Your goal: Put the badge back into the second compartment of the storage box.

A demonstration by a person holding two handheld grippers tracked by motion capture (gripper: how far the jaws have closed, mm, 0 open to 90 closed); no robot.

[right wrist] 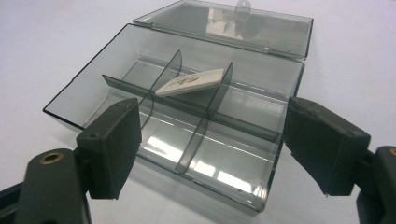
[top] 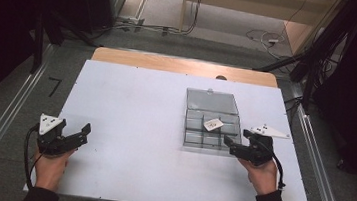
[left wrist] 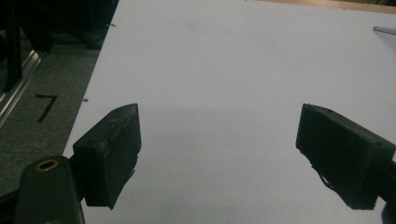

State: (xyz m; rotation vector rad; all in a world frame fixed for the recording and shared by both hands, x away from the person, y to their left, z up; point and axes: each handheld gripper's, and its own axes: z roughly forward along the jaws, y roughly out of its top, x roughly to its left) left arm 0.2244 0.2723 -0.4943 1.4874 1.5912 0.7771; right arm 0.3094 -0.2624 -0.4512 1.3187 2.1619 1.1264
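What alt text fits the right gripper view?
An open, clear grey plastic compartment box sits on the white table, its lid folded back, with a small white card resting tilted across the dividers. The right gripper points at the box, its two black jaws spread wide and empty.

The table (top: 130, 105) carries 1 compartment box (top: 210, 134) on its right half, lid (top: 211, 101) swung back and lying flat behind the box. Dividers split the box into compartments. 1 small flat card (top: 213, 125) rests tilted in the rear row, propped on the dividers (right wrist: 205, 112), toward the middle of the box. The right gripper (top: 235, 142) sits just right of the box's near corner, jaws spread and aimed left at it. The left gripper (top: 82, 135) lies at the table's near-left area, well apart from the box, jaws spread over bare table.
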